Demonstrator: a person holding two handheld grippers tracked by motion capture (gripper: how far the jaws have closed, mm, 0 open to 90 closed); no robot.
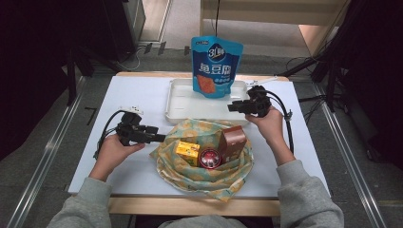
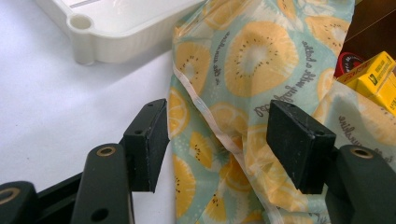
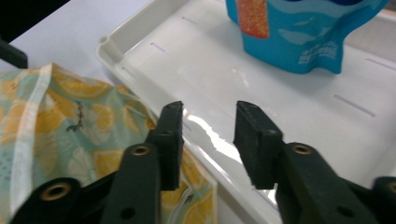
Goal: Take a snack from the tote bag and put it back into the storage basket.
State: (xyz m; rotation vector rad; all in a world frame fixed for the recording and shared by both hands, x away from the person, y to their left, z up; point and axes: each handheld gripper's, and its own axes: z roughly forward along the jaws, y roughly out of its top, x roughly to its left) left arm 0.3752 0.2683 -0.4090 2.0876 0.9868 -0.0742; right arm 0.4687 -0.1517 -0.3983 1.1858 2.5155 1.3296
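Observation:
A fruit-print cloth [image 1: 204,173] lies bunched at the table's front, holding a yellow box [image 1: 188,152], a red round tin [image 1: 209,158] and a brown box [image 1: 232,141]. My left gripper [image 1: 159,137] is at the cloth's left edge. In the left gripper view it [image 2: 217,126] stands open, its jaws to either side of a fold of cloth [image 2: 243,60] without pressing on it. A blue snack pouch [image 1: 216,66] stands upright in a white tray [image 1: 180,104]. My right gripper [image 1: 230,107] hovers over the tray's front right rim, open [image 3: 208,112], with nothing between its jaws.
The tray [image 3: 187,56] sits at the back middle of the white tabletop, touching the cloth [image 3: 70,121] at its front rim. Bare table lies left of the tray [image 2: 116,28] and to the right of the cloth. Cables trail from both grippers.

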